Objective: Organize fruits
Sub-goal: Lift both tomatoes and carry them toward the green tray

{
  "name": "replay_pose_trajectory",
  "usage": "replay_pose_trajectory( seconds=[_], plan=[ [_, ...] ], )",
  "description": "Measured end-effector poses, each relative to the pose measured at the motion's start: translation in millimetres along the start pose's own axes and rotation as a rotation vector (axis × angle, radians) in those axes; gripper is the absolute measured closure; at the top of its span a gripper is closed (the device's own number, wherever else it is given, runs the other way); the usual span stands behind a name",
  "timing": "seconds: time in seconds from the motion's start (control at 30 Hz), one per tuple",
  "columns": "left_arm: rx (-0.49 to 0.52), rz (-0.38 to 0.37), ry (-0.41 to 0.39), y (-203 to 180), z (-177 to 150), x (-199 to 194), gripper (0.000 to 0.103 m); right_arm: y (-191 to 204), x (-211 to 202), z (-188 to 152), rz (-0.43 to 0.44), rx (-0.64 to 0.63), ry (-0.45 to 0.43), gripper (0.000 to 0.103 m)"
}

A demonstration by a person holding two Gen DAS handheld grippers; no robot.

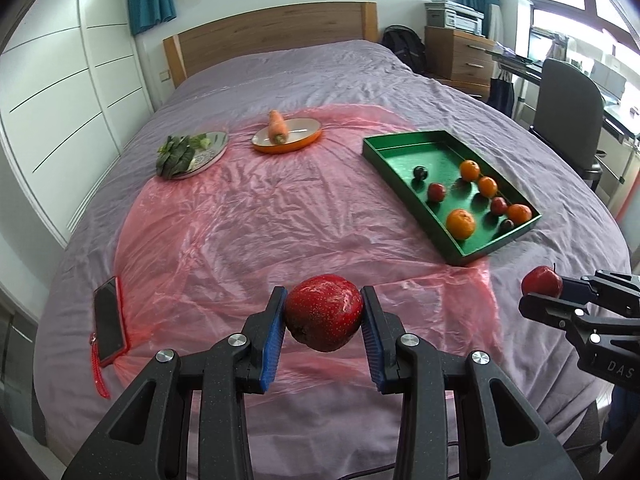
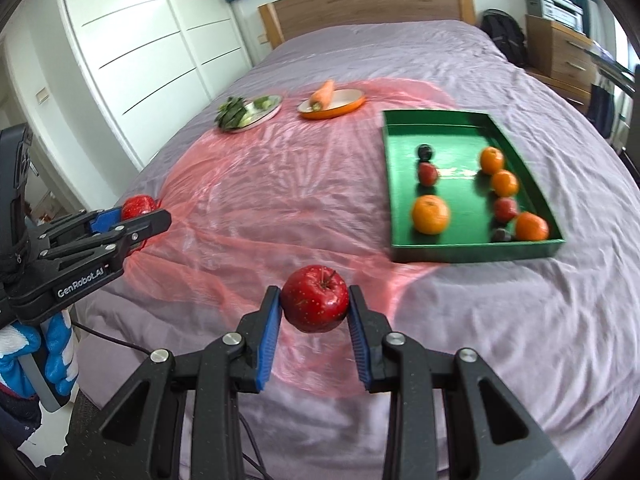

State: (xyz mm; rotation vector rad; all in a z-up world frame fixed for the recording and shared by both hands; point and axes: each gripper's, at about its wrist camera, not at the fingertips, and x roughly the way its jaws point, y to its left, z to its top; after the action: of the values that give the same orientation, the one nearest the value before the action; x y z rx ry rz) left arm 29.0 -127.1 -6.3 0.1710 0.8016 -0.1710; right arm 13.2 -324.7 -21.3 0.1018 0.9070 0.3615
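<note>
From the left wrist view, the left hand-held gripper [image 1: 324, 314] is closed on a red apple [image 1: 323, 312], its blue pads [image 1: 275, 336] pressing the left and right cheeks, and carries it clear above the pink plastic sheet [image 1: 240, 216] on the bed [image 1: 280, 64]. At far right lies the green tray [image 1: 400, 142], already holding 4 oranges and some small dark red fruits. The right hand-held gripper [image 1: 540, 294] shows at the right edge, clamped on a second apple [image 1: 541, 280]. A phone [image 1: 109, 320] lies near left; 2 plates sit far off, 1 with greens [image 1: 180, 154], 1 with a carrot [image 1: 277, 126].

From the right wrist view, the right hand-held gripper grips its apple stem-up, low over the near edge of the sheet, with the tray far right.

Both apples look firm, fairly heavy and waxy-smooth, so they could slip or roll. Holding across the widest middle, as here, seems soundest; hard squeezing would bruise them.
</note>
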Motion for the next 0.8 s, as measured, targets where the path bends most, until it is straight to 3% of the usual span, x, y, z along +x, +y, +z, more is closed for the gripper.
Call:
replay_pose_trajectory(
  seconds=[0.8],
  plan=[
    [0.153,-0.120,0.030,-120,52,39,0.072,-140,-37,10,-0.139,0.184,-0.097,0.059]
  ],
)
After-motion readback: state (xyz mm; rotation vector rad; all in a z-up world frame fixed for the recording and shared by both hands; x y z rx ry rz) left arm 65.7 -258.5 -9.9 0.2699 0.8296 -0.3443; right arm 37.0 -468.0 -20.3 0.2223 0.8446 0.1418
